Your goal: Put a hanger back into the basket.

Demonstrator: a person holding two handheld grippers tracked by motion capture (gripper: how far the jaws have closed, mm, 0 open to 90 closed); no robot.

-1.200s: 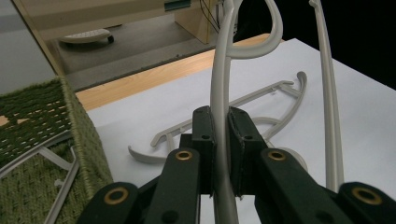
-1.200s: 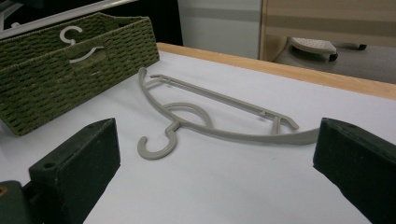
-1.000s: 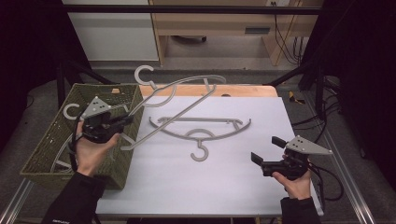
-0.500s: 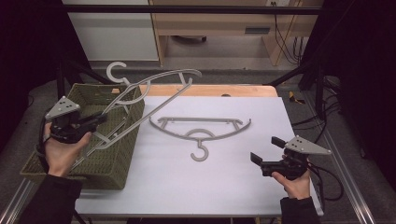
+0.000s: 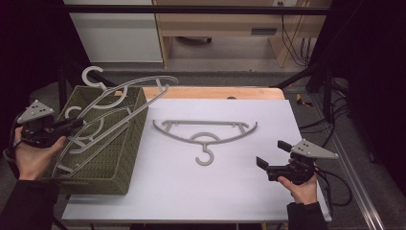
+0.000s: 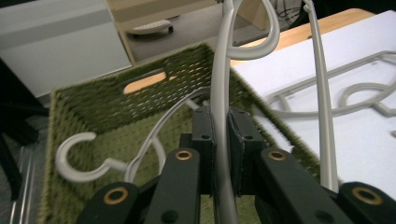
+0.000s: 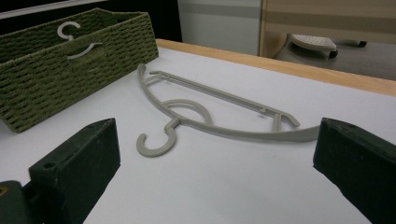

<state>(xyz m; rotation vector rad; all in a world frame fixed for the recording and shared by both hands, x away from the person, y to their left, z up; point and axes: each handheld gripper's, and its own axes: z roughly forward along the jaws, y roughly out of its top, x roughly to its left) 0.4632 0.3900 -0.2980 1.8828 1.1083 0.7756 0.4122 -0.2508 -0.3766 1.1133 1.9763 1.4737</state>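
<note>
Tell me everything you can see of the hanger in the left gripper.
The held hanger is pale grey, plastic by its look, with curved shoulders, a straight bar and an open hook. The left gripper is shut on one thin arm. It hangs tilted over the green woven basket, hook past the far rim, above another hanger inside.

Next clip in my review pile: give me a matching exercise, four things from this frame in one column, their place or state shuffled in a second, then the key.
Things:
1. left gripper
2. right gripper
3. held hanger
4. second hanger

States or places:
A. lying flat on the white table top
B. jaws wide apart, nothing between them
C. tilted over the green basket, hook past its far rim
D. jaws shut on a thin grey bar

Pairs: 1-D, 2-B, 3-C, 4-A
</note>
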